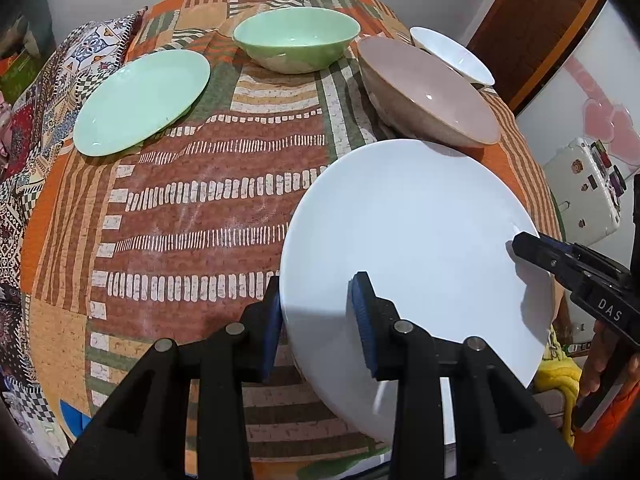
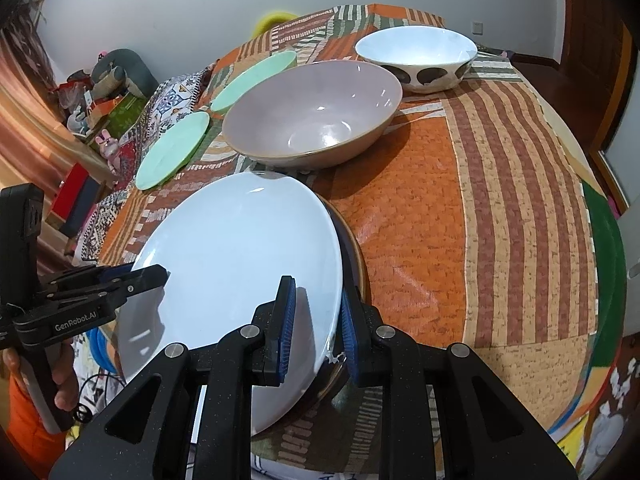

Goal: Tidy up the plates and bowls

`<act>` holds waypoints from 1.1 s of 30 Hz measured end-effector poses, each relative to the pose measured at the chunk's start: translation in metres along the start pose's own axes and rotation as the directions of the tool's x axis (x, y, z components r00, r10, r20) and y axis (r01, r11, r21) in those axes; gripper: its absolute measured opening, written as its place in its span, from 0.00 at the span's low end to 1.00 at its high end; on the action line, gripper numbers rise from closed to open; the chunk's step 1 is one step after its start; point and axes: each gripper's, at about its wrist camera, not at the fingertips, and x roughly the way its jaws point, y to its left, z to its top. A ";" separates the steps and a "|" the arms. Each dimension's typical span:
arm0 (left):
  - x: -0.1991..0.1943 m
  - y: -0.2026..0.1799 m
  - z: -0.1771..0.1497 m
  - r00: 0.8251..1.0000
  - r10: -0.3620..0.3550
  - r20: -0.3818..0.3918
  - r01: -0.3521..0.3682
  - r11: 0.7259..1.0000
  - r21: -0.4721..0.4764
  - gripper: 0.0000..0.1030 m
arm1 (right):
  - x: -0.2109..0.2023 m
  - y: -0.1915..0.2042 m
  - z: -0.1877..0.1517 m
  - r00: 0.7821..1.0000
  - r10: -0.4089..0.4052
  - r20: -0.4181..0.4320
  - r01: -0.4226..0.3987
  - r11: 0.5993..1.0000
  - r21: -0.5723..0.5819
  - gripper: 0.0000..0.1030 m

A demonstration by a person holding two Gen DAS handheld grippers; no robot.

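Green plate (image 1: 142, 102) far left on tabletop (image 1: 208, 216). White plate (image 1: 412, 248) near edge, tilted: left hand-held gripper (image 1: 320, 320) clamped on its left rim, right hand-held gripper (image 2: 318, 324) clamped on right rim. Pink bowl (image 2: 312, 114) behind.

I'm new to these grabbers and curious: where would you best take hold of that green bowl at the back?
Probably at the rim of the green bowl, coming from above with one finger inside and one outside. It stands upright and open, its wall is thin, and its body looks too wide to span. Its near side faces bare tablecloth.
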 end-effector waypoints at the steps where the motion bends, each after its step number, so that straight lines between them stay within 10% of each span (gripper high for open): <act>1: 0.001 0.000 0.000 1.000 -0.001 0.000 0.001 1.000 0.000 0.34 | 0.000 0.000 0.001 1.000 -0.004 0.001 0.004 1.000 -0.005 0.20; 33: 0.001 -0.005 -0.001 1.000 0.013 0.027 -0.014 0.999 0.047 0.34 | -0.008 0.014 0.004 0.995 -0.098 0.011 0.098 0.987 -0.126 0.24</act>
